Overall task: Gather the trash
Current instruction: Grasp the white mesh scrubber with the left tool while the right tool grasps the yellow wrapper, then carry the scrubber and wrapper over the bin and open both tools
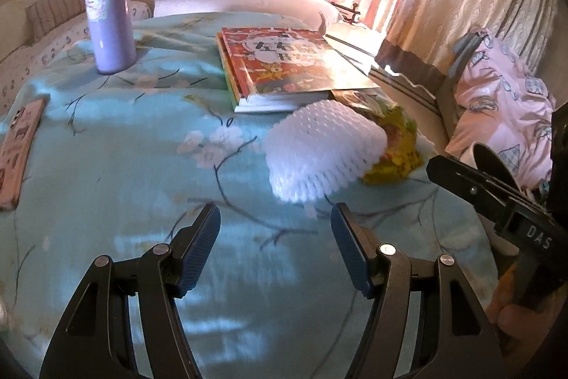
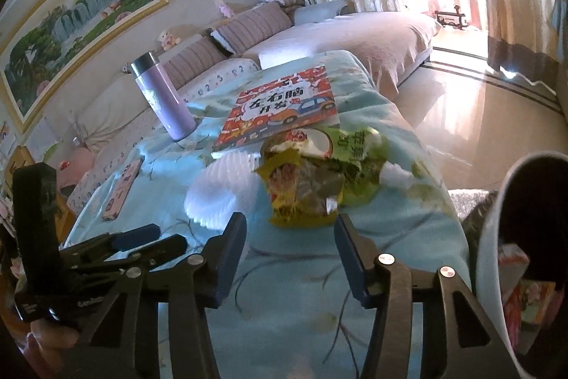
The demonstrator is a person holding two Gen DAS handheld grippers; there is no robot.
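Near the right edge of the table, under a blue floral cloth (image 1: 124, 166), the trash lies in a small heap: a white foam net (image 1: 323, 151) and, touching it on the right, crumpled yellow-green wrappers (image 2: 312, 180). The right gripper (image 2: 290, 229) points straight at the wrappers, which lie just ahead of its tips; its jaws stand apart with nothing between them. The left gripper (image 1: 276, 219) is aimed at the foam, just short of it, jaws also apart and empty. The foam's long axis runs from near left to far right, roughly across the left gripper's line. By my reading each hand is nearer its own piece, the right one closest of all.

A book (image 1: 284, 66) lies just behind the heap, its near corner touching or overlapping the trash, so a deep reach could nudge it. A purple flask (image 1: 108, 6) stands well apart toward the far left corner, and a flat pink case (image 1: 17, 144) lies at the left edge. A white bin (image 2: 497, 219) sits off the right edge, some rubbish already inside.
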